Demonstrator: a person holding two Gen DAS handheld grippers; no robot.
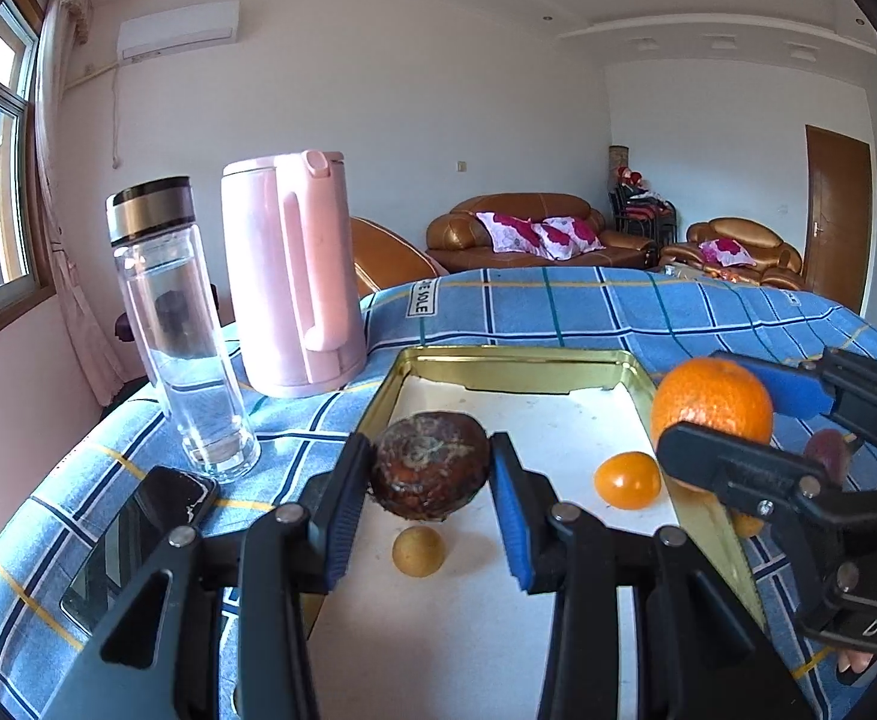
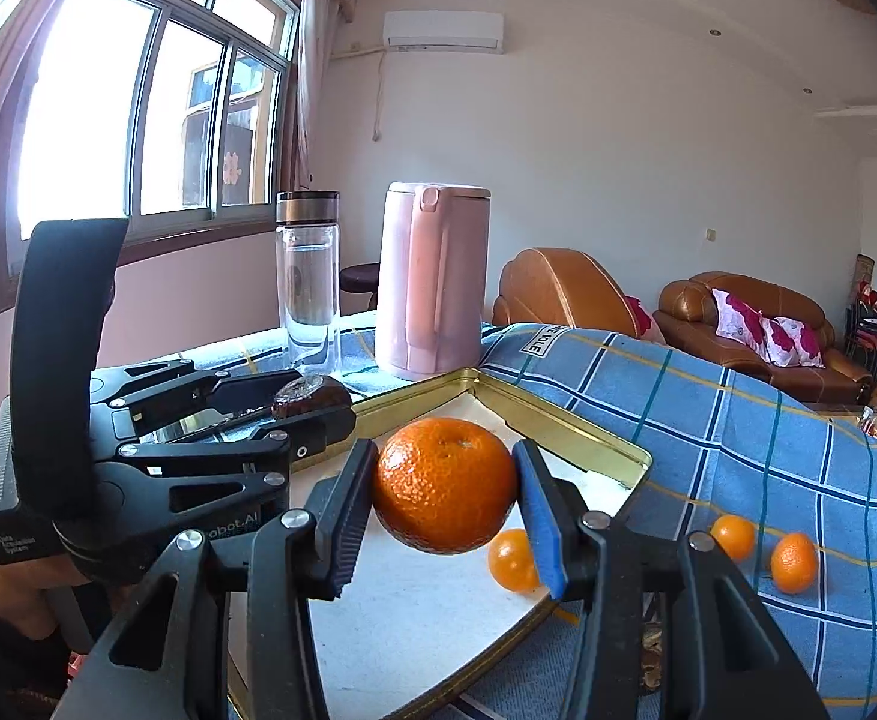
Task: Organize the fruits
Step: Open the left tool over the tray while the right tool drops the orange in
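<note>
Left claw (image 1: 429, 483) clamps a brown fruit (image 1: 429, 465) and right claw (image 2: 444, 507) clamps an orange (image 2: 444, 483) above the tray (image 1: 522, 360); released high, either could roll over its low rim.

Pink kettle (image 1: 291, 276) beside glass bottle (image 1: 180, 330) (w/ phone (image 1: 144, 534) nearby)

free: tray (image 1: 516, 384) middle, far end | blocked: bottle (image 1: 180, 324), kettle (image 1: 291, 276) left of tray
</note>
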